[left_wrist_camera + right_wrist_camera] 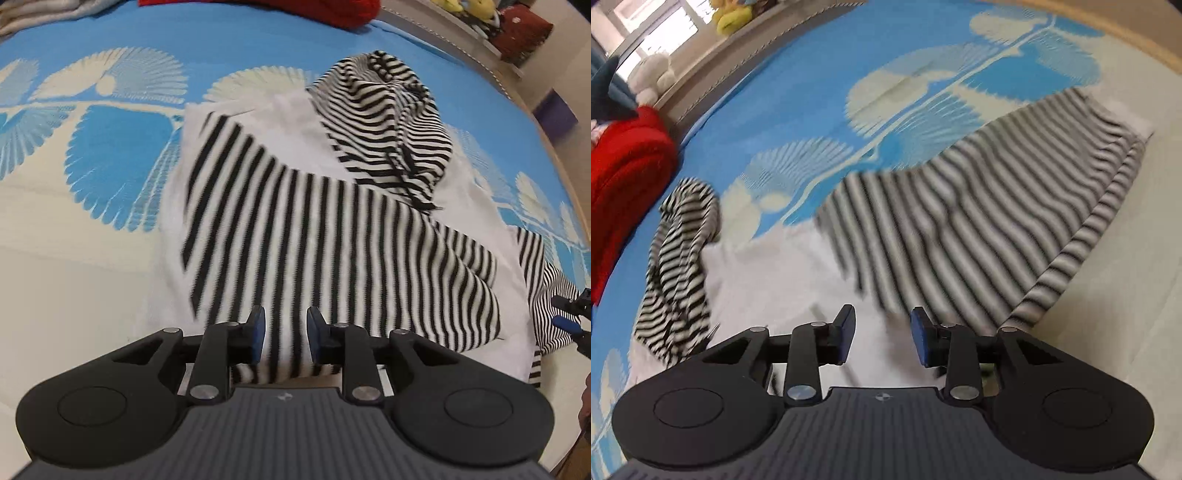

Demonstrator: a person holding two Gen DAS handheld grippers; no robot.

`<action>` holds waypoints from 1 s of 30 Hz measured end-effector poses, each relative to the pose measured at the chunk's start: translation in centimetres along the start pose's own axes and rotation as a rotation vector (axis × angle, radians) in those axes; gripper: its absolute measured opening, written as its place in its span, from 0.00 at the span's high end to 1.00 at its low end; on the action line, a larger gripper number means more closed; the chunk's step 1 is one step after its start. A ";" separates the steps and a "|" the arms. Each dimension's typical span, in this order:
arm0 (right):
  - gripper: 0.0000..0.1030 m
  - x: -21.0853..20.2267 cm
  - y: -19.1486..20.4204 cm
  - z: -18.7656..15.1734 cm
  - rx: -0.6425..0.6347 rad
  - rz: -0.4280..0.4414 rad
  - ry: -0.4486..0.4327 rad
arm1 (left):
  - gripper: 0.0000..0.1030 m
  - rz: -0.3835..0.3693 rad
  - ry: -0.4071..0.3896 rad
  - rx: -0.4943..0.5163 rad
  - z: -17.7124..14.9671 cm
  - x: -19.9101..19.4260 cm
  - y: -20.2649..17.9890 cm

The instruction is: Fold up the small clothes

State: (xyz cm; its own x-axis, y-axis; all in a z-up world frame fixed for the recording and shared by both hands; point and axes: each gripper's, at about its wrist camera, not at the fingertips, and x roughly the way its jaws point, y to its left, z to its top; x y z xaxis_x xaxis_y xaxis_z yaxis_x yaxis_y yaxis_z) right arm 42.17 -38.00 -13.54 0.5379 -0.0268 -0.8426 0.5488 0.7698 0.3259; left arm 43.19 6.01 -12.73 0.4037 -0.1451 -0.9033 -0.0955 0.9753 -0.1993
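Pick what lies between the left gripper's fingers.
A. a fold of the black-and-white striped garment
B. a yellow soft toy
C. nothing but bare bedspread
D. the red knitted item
A: in the left wrist view, the striped garment runs up between the fingers of the left gripper.

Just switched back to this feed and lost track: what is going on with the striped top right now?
A person is folding a black-and-white striped top on a blue patterned bedspread, with a gripper in each hand. The left gripper has a fold of the striped cloth between its fingers at the near edge. The right gripper is open over the white part of the top, holding nothing. One sleeve lies bunched to the side, not yet folded in. A red garment lies further off.
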 end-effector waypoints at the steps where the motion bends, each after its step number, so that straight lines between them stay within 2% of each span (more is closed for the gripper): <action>1: 0.66 0.0 -0.8 0.4 0.008 -0.010 -0.011 | 0.74 0.002 -0.014 0.015 0.0 -0.2 -0.5; 8: 0.66 -1.0 -6.4 3.1 0.050 -0.087 -0.080 | 0.73 0.027 -0.142 0.124 0.0 -1.9 -4.0; 13: 0.66 -1.5 -10.4 4.6 0.077 -0.122 -0.121 | 0.73 -0.001 -0.192 0.166 -0.1 -2.7 -6.0; 17: 0.66 -1.4 -14.2 5.9 0.149 -0.129 -0.143 | 0.73 -0.009 -0.191 0.199 -0.4 -2.5 -7.2; 23: 0.66 -0.5 -20.3 7.4 0.281 -0.136 -0.174 | 0.73 -0.036 -0.193 0.185 -0.2 -2.5 -7.5; 28: 0.66 1.4 -23.0 7.7 0.382 -0.079 -0.196 | 0.73 -0.048 -0.193 0.166 -0.1 -2.5 -7.4; 30: 0.66 1.7 -22.9 7.8 0.382 -0.066 -0.215 | 0.73 -0.045 -0.189 0.169 -0.1 -2.5 -7.5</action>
State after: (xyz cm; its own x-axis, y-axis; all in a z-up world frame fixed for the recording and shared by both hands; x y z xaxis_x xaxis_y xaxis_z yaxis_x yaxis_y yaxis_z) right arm 35.49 -60.68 -19.10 0.5927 -0.2307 -0.7717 0.7615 0.4725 0.4437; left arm 42.77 -0.94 -9.06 0.5682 -0.1713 -0.8048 0.0739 0.9848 -0.1574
